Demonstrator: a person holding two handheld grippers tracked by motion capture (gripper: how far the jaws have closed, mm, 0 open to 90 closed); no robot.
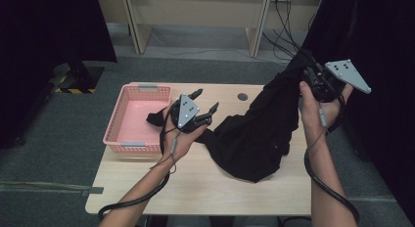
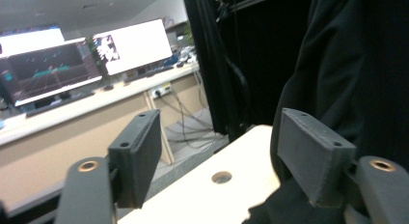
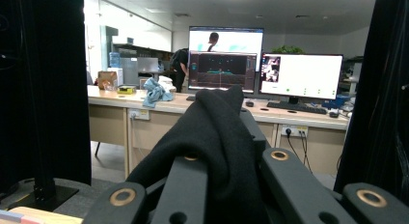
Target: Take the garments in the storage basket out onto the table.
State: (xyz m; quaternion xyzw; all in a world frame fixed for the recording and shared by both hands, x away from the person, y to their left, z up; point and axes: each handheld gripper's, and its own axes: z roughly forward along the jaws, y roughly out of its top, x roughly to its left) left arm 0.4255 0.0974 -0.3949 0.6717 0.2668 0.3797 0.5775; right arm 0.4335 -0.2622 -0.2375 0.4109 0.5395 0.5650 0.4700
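Holding up one end of a black garment (image 1: 259,129) with the right gripper (image 1: 313,82), jaws clamped tight on a fold of the cloth, which bunches up between them in the right gripper view (image 3: 217,137). That end hangs lifted at the far right of the table (image 1: 195,188); the other end lies on the tabletop near the middle. The left gripper (image 1: 204,102) sits low by the pink basket (image 1: 134,114) at the left, jaws spread apart with nothing between them, and the fabric is just beside its right jaw. A smaller bit of black cloth (image 1: 155,118) lies over the basket's right rim.
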